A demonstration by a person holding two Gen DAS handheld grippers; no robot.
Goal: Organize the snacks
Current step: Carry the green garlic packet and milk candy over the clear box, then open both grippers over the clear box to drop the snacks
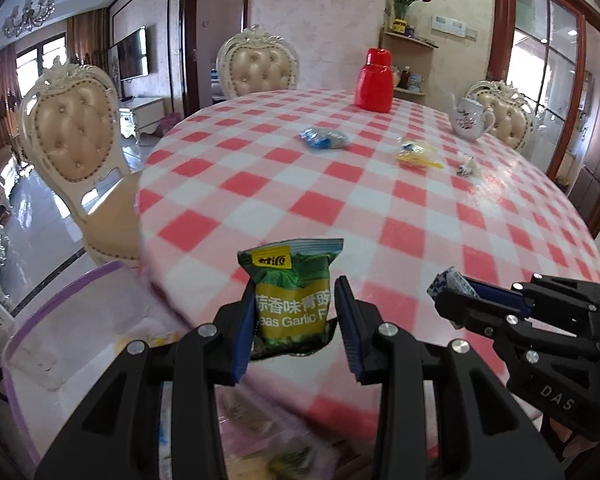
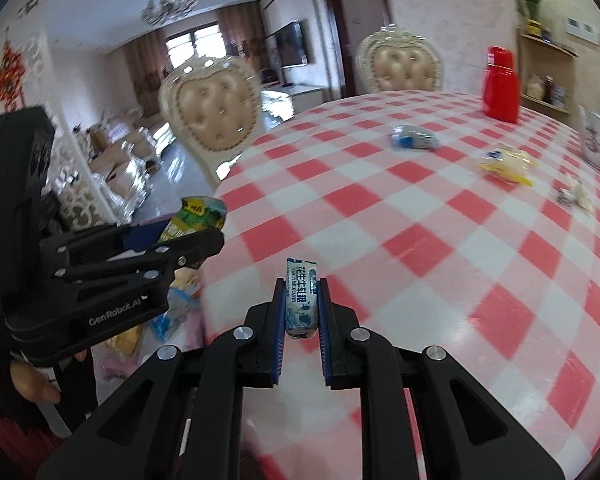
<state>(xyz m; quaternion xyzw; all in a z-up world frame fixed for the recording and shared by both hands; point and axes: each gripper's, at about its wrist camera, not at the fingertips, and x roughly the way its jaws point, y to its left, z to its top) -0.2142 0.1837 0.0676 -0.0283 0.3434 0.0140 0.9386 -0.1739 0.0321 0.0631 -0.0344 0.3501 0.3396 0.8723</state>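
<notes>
The left gripper [image 1: 296, 312] has its fingers clamped on a green pea packet [image 1: 290, 300], and the right gripper [image 2: 302, 308] pinches a slim blue-and-white candy bar [image 2: 301, 298] between narrow fingers. Below the left fingers sits a clear bin [image 1: 56, 320] (some snacks apparently inside). Beyond both fingertips, a blue packet [image 1: 324, 138], a yellow packet [image 1: 416, 154] and a small wrapper [image 1: 469, 168] remain on the table [image 1: 380, 216], so the sorting looks partly done.

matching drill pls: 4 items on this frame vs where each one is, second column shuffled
1. green pea packet
2. blue-white candy bar
3. red flask
4. teapot

a. far side of the table, beside the shelf
b. in the left gripper
c. right edge of the table, by a chair
d. in the right gripper

Pairs: 1-b, 2-d, 3-a, 4-c
</notes>
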